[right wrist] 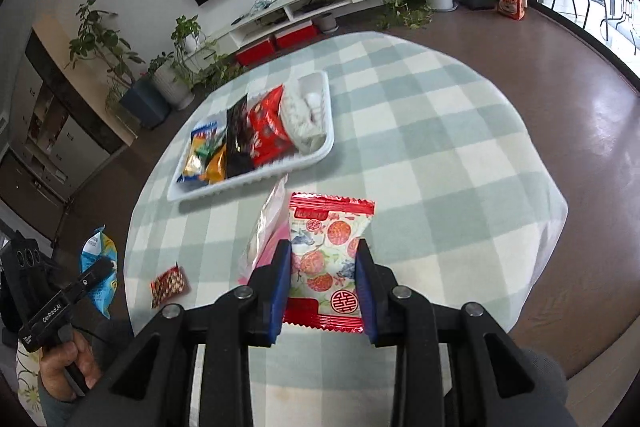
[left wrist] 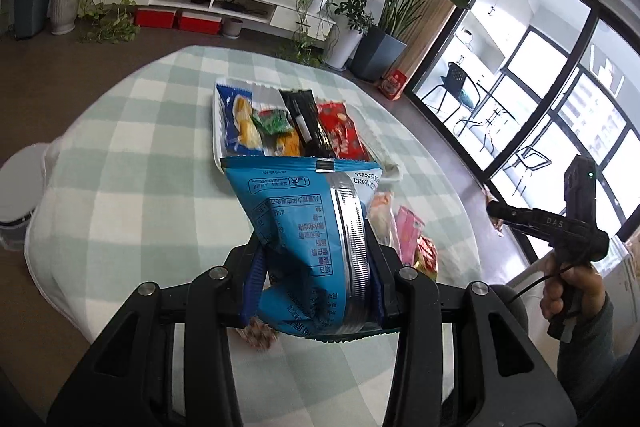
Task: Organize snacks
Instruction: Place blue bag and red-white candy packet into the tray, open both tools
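Green-checked tablecloth (right wrist: 420, 131) covers the round table; brown floor (right wrist: 560, 75) surrounds it.

Trays: one white tray (right wrist: 256, 183) near the table's far edge
Packets in the tray: about six
Packets held: two, a blue packet (left wrist: 304, 239) and a red-edged packet (right wrist: 328, 259)
Loose packets on the tablecloth: three
Grippers: two

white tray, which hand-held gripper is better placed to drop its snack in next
Probably the left. The left hand-held gripper holds the blue packet lifted, pointed at the white tray. The right hand-held gripper is around the red-and-white packet, apparently low over the table.
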`<move>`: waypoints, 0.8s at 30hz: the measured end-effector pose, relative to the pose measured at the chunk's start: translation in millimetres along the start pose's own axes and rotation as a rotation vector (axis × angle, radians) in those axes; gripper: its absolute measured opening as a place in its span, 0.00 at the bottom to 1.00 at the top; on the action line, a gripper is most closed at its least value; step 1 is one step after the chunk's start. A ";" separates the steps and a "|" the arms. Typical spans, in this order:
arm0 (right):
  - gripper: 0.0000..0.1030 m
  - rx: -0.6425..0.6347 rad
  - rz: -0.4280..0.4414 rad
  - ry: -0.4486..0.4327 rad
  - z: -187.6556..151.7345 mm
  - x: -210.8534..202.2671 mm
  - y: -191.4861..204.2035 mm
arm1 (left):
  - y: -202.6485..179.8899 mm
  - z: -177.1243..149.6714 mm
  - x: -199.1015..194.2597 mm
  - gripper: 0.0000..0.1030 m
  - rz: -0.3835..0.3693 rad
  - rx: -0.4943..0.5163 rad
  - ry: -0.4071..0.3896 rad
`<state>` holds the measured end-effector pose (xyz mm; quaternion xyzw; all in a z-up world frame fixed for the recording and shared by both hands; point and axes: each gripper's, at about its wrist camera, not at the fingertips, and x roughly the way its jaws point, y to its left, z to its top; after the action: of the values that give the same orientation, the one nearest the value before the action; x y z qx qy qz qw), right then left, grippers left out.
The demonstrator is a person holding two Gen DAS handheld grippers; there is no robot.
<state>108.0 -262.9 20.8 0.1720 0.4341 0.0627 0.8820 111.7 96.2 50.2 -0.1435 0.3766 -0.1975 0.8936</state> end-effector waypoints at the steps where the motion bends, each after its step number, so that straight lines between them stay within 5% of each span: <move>1: 0.32 0.003 0.004 -0.016 10.1 -2.2 -2.0 | 0.8 12.4 1.8 0.38 0.003 0.007 -0.009; 12: 0.32 -0.118 0.124 -0.075 118.8 43.1 54.0 | 6.0 128.1 92.4 0.38 0.073 0.090 0.024; 24: 0.32 -0.182 0.036 0.097 141.0 174.4 69.0 | 30.1 125.4 212.6 0.38 0.134 0.144 0.180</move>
<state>329.0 -188.4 -4.8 0.0956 0.4655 0.1259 0.8708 346.3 38.3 -8.4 -0.0351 0.4487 -0.1759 0.8755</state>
